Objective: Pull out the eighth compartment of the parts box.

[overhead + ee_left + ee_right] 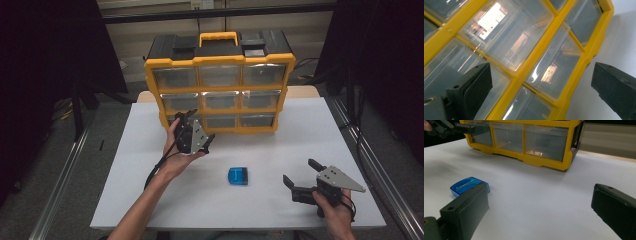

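Your left gripper (196, 131) at the drawer cabinet (220, 80), right gripper (300, 176) low over the table (150, 200).

Your left jaws gape wide, holding nothing, just before the bottom-left clear drawer (491, 37). Your right jaws also stand wide apart and bare. The blue case (238, 176) lies flat mid-table, between your two hands, well apart from the cabinet.

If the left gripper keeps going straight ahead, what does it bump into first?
Most likely a clear drawer of the yellow organizer. The open left gripper points right at the drawer fronts, close up, with nothing between; exactly which drawer is hard to tell.
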The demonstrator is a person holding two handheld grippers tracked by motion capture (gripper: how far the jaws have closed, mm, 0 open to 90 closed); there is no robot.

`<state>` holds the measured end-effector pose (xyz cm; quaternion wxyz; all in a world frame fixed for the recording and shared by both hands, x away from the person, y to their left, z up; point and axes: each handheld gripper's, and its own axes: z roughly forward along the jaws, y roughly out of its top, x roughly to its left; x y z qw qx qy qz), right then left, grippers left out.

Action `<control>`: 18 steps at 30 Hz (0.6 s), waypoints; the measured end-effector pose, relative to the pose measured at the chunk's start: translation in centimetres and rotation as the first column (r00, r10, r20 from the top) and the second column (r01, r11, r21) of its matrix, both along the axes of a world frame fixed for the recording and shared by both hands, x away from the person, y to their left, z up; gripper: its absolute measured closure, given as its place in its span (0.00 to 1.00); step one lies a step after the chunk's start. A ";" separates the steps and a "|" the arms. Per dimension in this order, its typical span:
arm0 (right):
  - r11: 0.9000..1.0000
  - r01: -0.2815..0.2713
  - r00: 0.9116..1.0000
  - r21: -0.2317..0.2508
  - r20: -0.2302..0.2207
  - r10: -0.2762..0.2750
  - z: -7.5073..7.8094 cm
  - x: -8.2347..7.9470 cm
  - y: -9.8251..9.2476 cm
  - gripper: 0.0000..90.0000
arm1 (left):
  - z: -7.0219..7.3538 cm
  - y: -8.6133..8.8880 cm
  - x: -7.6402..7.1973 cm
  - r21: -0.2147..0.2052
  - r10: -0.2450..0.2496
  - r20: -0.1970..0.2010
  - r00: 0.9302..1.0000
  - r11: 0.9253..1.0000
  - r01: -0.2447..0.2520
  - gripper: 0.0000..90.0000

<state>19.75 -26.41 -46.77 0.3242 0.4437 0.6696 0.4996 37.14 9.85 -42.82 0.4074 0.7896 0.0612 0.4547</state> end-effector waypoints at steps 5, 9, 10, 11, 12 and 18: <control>1.000 0.000 1.000 -0.002 -0.002 0.000 0.0 0.0 -0.1 0.01 | -0.3 -0.7 -0.2 0.079 0.030 0.089 0.996 0.996 -0.037 0.04; 1.000 -0.005 1.000 -0.002 -0.001 0.005 0.0 0.0 0.0 0.01 | -0.6 -1.0 -0.1 0.099 0.024 0.117 0.993 0.994 -0.036 0.05; 1.000 -0.004 1.000 -0.003 -0.001 0.004 0.0 0.0 0.0 0.01 | -0.7 -1.0 -0.2 0.154 0.029 0.148 0.989 0.987 -0.052 0.05; 1.000 -0.004 1.000 -0.003 -0.001 0.004 0.0 0.0 0.0 0.01 | -0.7 -1.0 -0.2 0.154 0.029 0.148 0.989 0.987 -0.052 0.06; 1.000 -0.005 1.000 -0.002 0.002 0.005 0.0 0.0 0.0 0.01 | -0.7 -1.1 -0.3 0.177 0.025 0.184 0.983 0.982 -0.058 0.06; 1.000 -0.005 1.000 -0.012 0.001 0.005 0.0 0.0 0.1 0.02 | -1.3 -1.8 -0.1 0.290 0.014 0.294 0.956 0.952 -0.103 0.09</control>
